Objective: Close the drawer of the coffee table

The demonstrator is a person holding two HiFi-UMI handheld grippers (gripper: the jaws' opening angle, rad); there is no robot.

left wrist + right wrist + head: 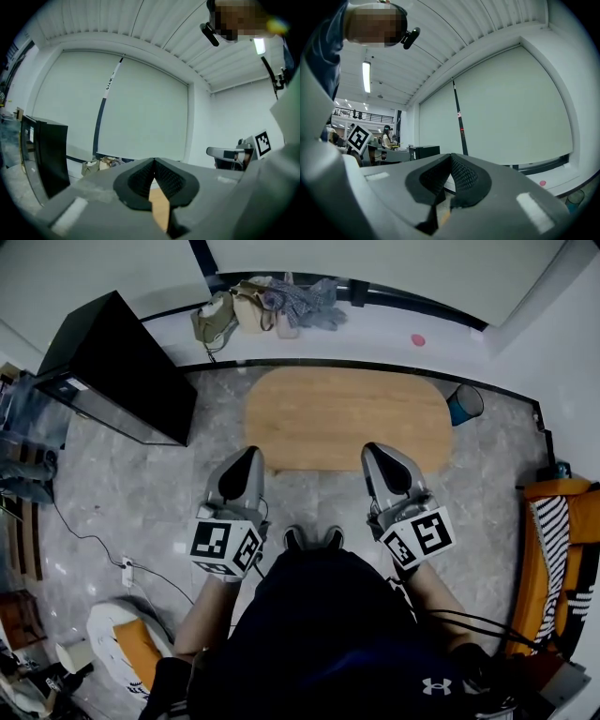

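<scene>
Grey stone floor [141, 493] surrounds the oval wooden coffee table [347, 418], which stands centre, just beyond me; I cannot see its drawer from above. A black cabinet [117, 367] stands far left. My left gripper [251, 456] and right gripper [375, 452] hover level over the table's near edge, both clenched, empty.

A grey marbled floor [141, 484] is seen. On it are set an oval wooden tabletop [347, 418], a black cabinet [122, 367], a blue bin [464, 404] and, nearer the person, a white power strip [127, 570].
</scene>
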